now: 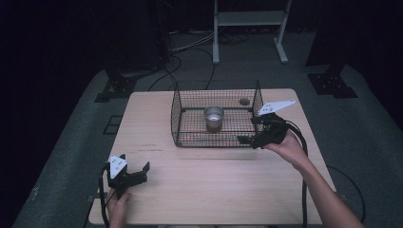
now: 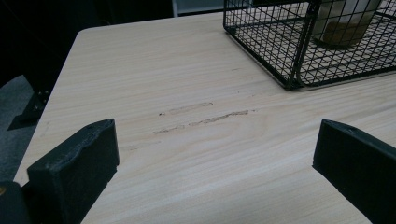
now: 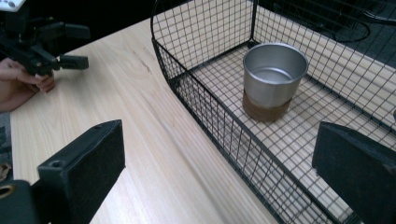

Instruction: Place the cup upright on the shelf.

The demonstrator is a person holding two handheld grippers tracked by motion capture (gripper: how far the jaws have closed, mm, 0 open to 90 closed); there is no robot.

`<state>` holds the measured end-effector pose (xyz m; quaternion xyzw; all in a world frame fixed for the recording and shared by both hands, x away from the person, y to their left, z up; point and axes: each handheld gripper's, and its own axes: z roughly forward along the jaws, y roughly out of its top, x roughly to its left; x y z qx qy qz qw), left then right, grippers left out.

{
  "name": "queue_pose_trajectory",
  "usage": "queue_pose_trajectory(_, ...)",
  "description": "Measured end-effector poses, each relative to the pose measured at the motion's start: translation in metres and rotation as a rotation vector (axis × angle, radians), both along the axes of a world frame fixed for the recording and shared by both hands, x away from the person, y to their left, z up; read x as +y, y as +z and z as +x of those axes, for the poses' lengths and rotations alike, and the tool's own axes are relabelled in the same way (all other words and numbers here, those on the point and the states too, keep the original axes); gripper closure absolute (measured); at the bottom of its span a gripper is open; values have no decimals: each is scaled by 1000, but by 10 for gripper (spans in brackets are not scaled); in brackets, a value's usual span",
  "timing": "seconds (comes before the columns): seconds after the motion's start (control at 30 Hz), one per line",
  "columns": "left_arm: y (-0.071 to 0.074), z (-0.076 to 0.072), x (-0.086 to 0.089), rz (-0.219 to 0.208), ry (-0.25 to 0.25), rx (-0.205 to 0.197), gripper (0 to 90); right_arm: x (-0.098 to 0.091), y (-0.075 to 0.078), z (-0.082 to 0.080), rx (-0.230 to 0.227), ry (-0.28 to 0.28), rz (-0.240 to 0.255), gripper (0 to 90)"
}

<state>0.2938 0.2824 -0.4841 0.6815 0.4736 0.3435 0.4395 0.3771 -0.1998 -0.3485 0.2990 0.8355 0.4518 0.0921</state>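
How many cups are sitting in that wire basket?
1. A single metal cup stands upright near the middle of the wire basket. A small dark object lies at the basket's far right corner, too small to identify.

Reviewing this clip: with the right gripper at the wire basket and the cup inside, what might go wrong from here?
1. The right gripper, jaws open, sits at the wire basket's near right corner; going for the metal cup it may catch the rim wire and drag the basket.
2. The cup stands upright, apart from the walls; an off-centre grasp might tip it.
3. The left gripper is far off, so nothing steadies the basket.
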Motion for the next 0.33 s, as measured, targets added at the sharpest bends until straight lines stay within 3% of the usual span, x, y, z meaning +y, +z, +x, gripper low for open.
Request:
queue_pose_trajectory(0.23,0,0,0,5,0,2,0,-13,-11,-14,11,-12,5,21)
queue_pose_trajectory(0.33,0,0,0,7,1,1,0,-19,-16,-26,-6,-34,38,22)
